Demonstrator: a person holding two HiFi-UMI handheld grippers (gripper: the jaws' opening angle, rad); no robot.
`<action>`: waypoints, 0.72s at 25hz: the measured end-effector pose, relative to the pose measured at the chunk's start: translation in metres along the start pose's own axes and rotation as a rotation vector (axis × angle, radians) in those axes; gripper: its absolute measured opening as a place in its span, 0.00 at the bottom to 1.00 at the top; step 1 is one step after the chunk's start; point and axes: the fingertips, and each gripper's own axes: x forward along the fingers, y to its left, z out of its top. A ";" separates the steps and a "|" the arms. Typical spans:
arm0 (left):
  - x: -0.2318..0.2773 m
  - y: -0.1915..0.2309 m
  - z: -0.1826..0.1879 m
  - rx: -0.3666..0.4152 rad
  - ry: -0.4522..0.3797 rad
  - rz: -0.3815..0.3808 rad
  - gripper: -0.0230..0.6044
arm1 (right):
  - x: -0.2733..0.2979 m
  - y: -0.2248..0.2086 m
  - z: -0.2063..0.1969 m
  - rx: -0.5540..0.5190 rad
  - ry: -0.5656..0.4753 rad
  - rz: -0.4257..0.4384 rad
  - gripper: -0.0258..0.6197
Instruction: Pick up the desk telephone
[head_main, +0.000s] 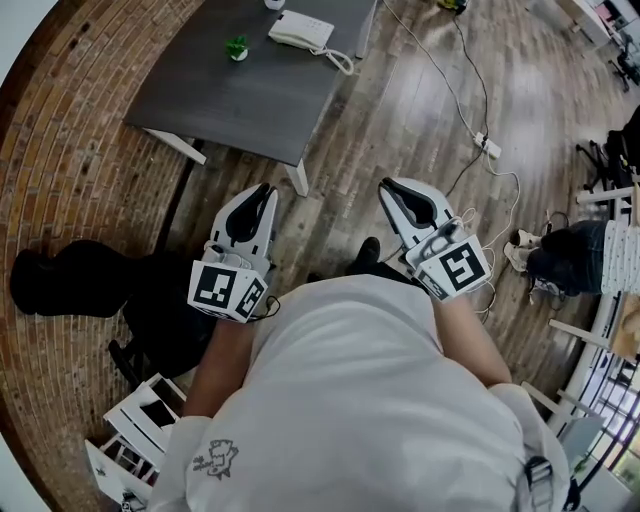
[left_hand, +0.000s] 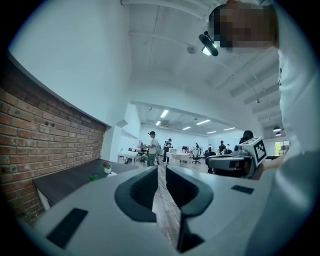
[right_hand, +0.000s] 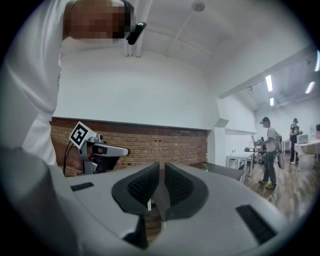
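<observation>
The white desk telephone (head_main: 300, 31) with a coiled cord lies near the far right corner of a dark grey table (head_main: 240, 95), well ahead of both grippers. My left gripper (head_main: 265, 188) and right gripper (head_main: 385, 185) are held level over the wooden floor, short of the table's near corner. In the left gripper view a narrow gap shows between the jaws of the left gripper (left_hand: 161, 170), with nothing in it. The right gripper (right_hand: 162, 167) also stands only a crack apart and holds nothing. The telephone is not visible in either gripper view.
A small green plant (head_main: 237, 47) stands on the table left of the telephone. A power strip (head_main: 488, 146) and cables lie on the floor to the right. A black bag (head_main: 70, 280) rests by the brick wall (head_main: 60, 150) on the left. A seated person's legs (head_main: 565, 255) are at the right edge.
</observation>
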 end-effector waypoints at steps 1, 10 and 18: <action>0.009 -0.003 -0.001 -0.004 0.003 -0.002 0.15 | -0.001 -0.008 -0.001 0.000 0.003 0.004 0.12; 0.111 -0.048 -0.012 -0.015 0.041 -0.070 0.45 | -0.021 -0.099 -0.007 0.037 0.013 0.056 0.45; 0.188 -0.094 -0.023 -0.011 0.074 -0.093 0.47 | -0.055 -0.177 -0.020 0.091 0.003 0.040 0.46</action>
